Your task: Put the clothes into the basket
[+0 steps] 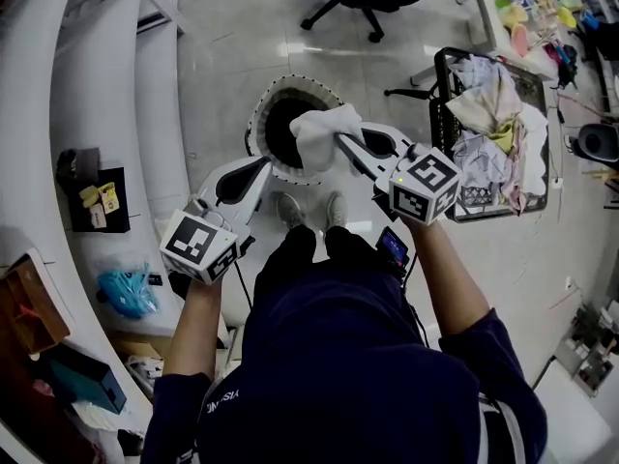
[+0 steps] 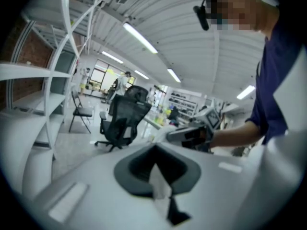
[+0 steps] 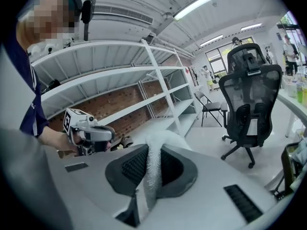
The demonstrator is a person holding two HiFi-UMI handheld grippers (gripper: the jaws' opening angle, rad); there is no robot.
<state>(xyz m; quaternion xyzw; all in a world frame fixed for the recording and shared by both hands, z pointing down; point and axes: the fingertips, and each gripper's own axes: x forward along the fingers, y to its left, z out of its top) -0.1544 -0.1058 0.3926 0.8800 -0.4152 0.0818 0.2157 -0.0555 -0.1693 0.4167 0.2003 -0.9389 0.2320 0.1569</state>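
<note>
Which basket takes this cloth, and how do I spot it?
On the pale floor just ahead of the person's shoes, below the white cloth in the right gripper, stands a round basket. Unlike the boxy black crate heaped with clothes to its right, it has a white rim and a dark inside.

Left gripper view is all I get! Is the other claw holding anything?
Observer: Yes, the right claw is shut on a white towel.
Operator: Where's the basket?
Observer: A round laundry basket stands on the floor, just beneath the towel in the head view.
Operator: Any more clothes left?
Observer: Plenty of clothes, heaped in a black wire basket at the person's right.
</note>
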